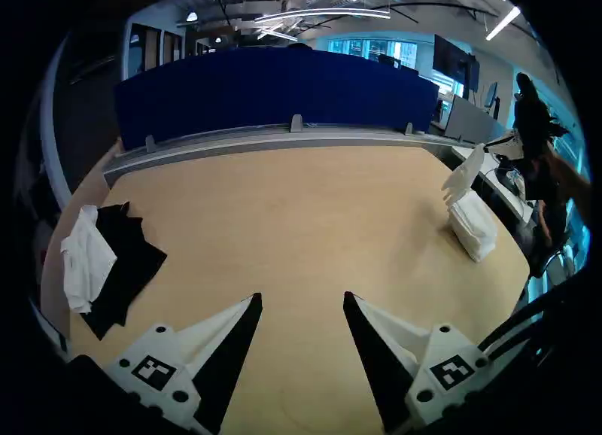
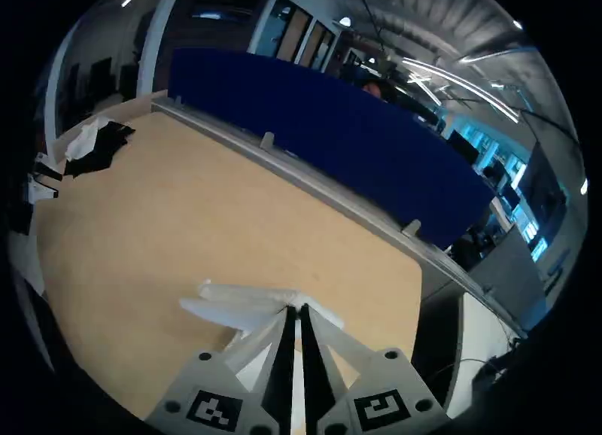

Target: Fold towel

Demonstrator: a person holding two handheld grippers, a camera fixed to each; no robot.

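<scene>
A folded white towel [image 2: 241,301] lies just past my right gripper [image 2: 296,312], whose fingers are pressed together on its near edge. In the left gripper view that same white towel [image 1: 462,177] hangs tilted above a stack of folded white towels [image 1: 474,228] at the table's right edge, held by the right gripper [image 1: 503,144] with a person's arm behind it. My left gripper [image 1: 301,299] stands open low over the wooden table [image 1: 301,217], with nothing between its fingers. A loose white towel [image 1: 84,260] lies on a black cloth [image 1: 128,266] at the left.
A blue divider panel [image 1: 271,92] on a grey rail borders the table's far side. The heap of white and black cloths [image 2: 94,143] sits at the far left corner in the right gripper view. Office desks and monitors [image 1: 455,59] stand beyond the table.
</scene>
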